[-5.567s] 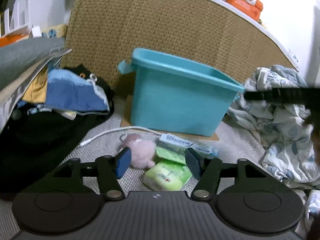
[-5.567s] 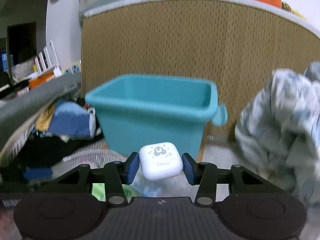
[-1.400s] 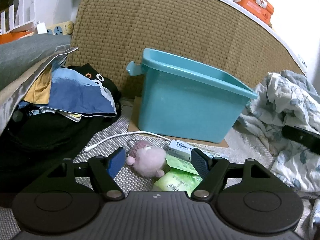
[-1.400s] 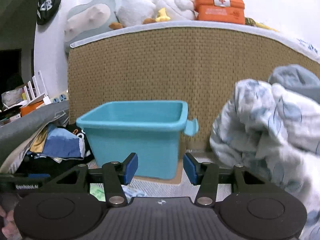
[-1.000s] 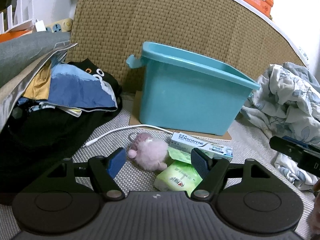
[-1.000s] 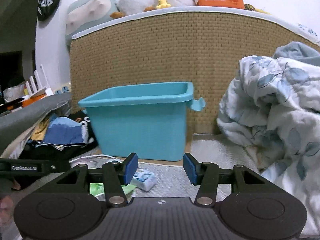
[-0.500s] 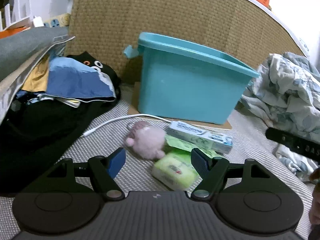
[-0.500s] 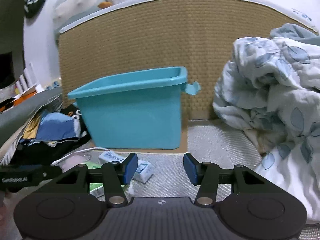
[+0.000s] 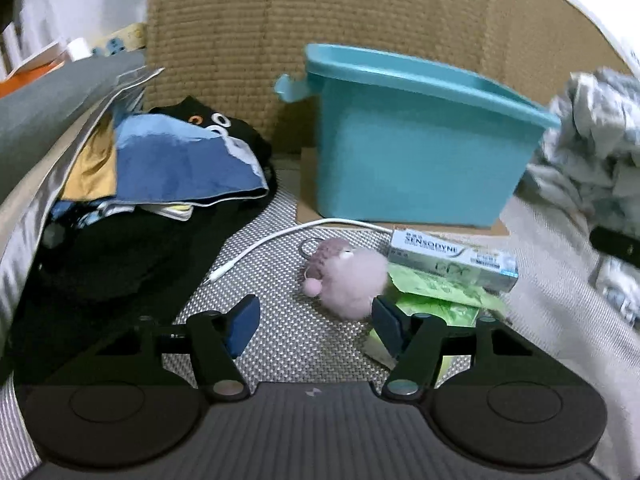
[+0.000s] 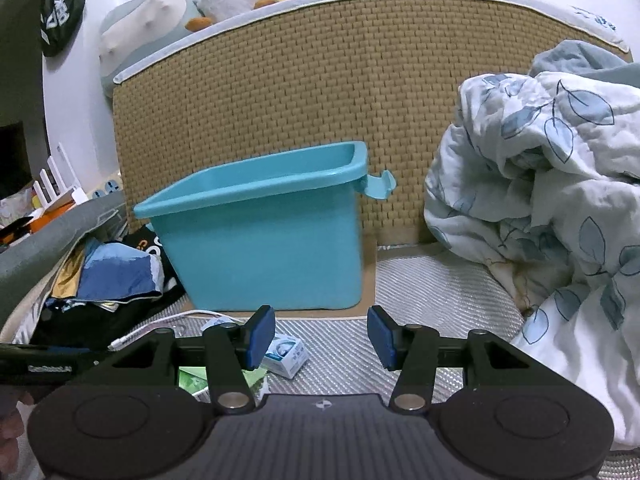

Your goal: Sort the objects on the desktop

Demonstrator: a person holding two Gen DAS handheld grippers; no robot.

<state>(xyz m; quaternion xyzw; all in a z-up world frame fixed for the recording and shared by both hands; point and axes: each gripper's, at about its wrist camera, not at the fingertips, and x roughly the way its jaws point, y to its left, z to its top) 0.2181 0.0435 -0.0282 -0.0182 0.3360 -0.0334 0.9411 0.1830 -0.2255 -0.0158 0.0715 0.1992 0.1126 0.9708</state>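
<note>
Plush keychain (image 9: 352, 276) sits ahead of closing, empty left gripper (image 9: 314, 322).

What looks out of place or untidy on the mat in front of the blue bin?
The small things lie in a loose heap: the toothpaste box rests slanted on the green tissue packs, with the pink plush keychain against them. A white cable trails loose across the mat. Nothing looks spilled or broken.

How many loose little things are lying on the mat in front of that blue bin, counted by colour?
Pink: 1, the plush keychain
White: 2, the toothpaste box and the charging cable
Green: 2, the tissue pack and the flat sachet
Total: 5
</note>
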